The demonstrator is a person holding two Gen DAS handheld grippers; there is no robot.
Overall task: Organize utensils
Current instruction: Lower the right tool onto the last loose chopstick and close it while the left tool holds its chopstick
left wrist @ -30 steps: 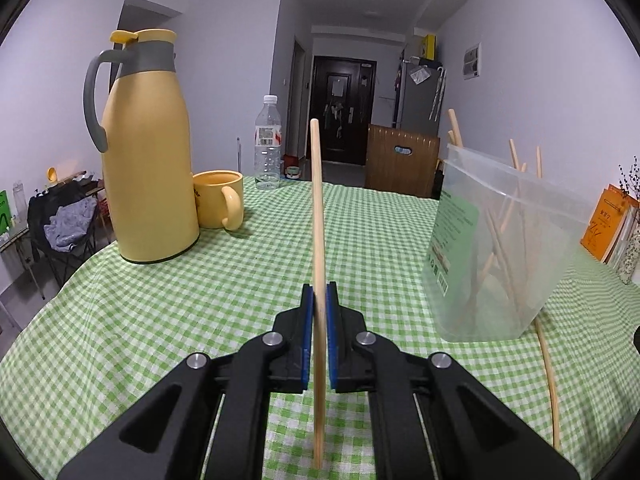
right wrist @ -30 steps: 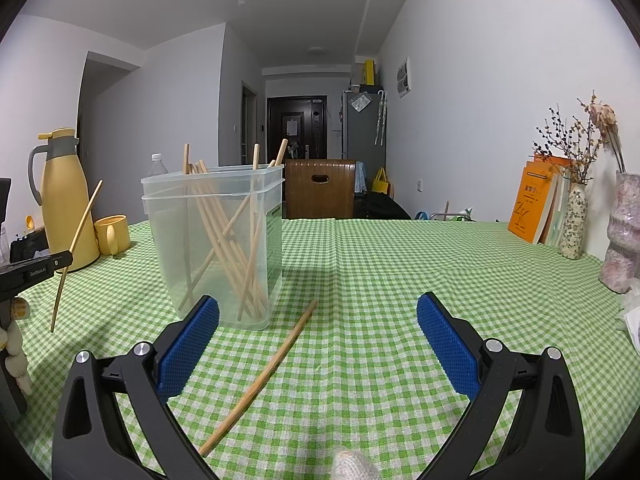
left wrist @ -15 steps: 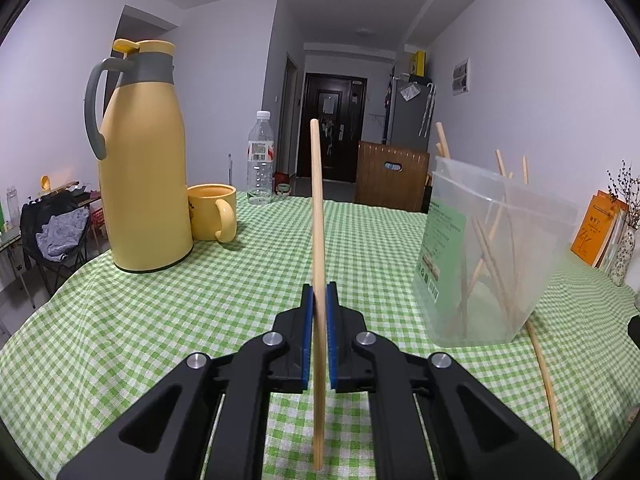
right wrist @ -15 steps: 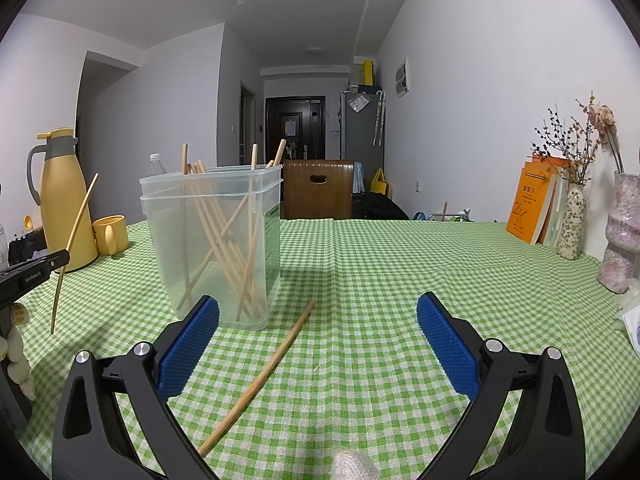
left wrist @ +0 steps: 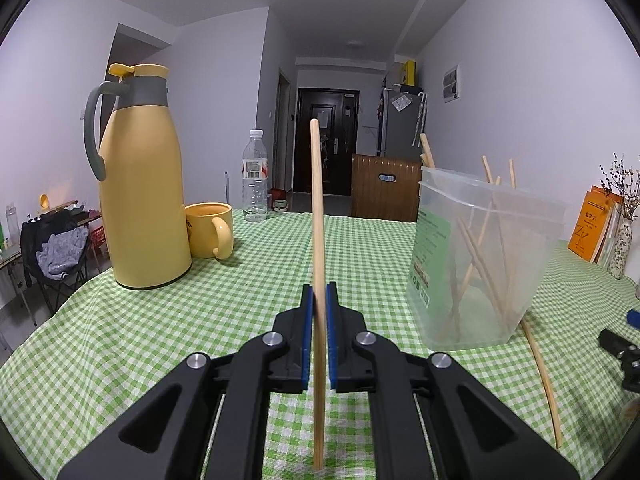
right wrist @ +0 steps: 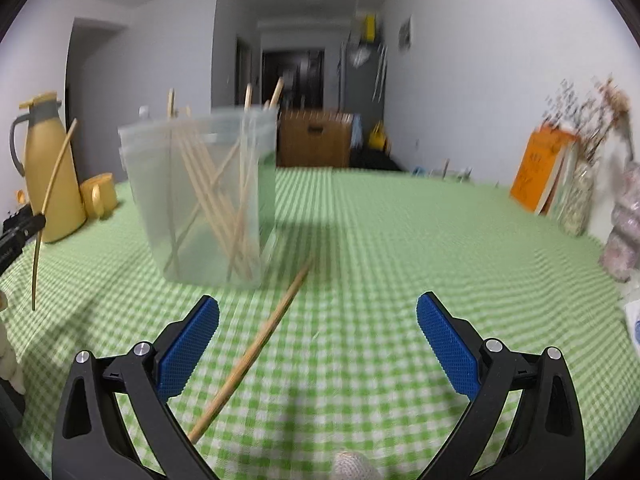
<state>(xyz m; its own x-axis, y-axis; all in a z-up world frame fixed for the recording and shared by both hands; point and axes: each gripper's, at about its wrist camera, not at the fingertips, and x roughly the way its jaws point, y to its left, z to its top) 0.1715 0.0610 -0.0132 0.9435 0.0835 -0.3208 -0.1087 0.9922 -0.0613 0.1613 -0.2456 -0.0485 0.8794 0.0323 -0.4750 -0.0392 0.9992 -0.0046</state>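
My left gripper (left wrist: 319, 332) is shut on a wooden chopstick (left wrist: 317, 220) held upright above the green checked tablecloth; it also shows at the left of the right wrist view (right wrist: 52, 184). A clear plastic container (left wrist: 480, 264) with several chopsticks standing in it sits to the right of it, and shows in the right wrist view (right wrist: 204, 200). A loose chopstick (right wrist: 260, 340) lies on the cloth beside the container, also seen in the left wrist view (left wrist: 540, 376). My right gripper (right wrist: 318, 344) is open and empty, just above that loose chopstick.
A yellow thermos jug (left wrist: 140, 184), a yellow mug (left wrist: 208, 230) and a water bottle (left wrist: 255, 176) stand at the left. Orange books (right wrist: 540, 168), a flower vase (right wrist: 576, 200) and a pale vase (right wrist: 624, 236) stand at the right. A wooden chair back (left wrist: 384, 184) is behind the table.
The left gripper has risen and tilted with its chopstick, the container now sits lower and farther right. The right gripper has moved forward and down towards the loose chopstick; its view is blurred.
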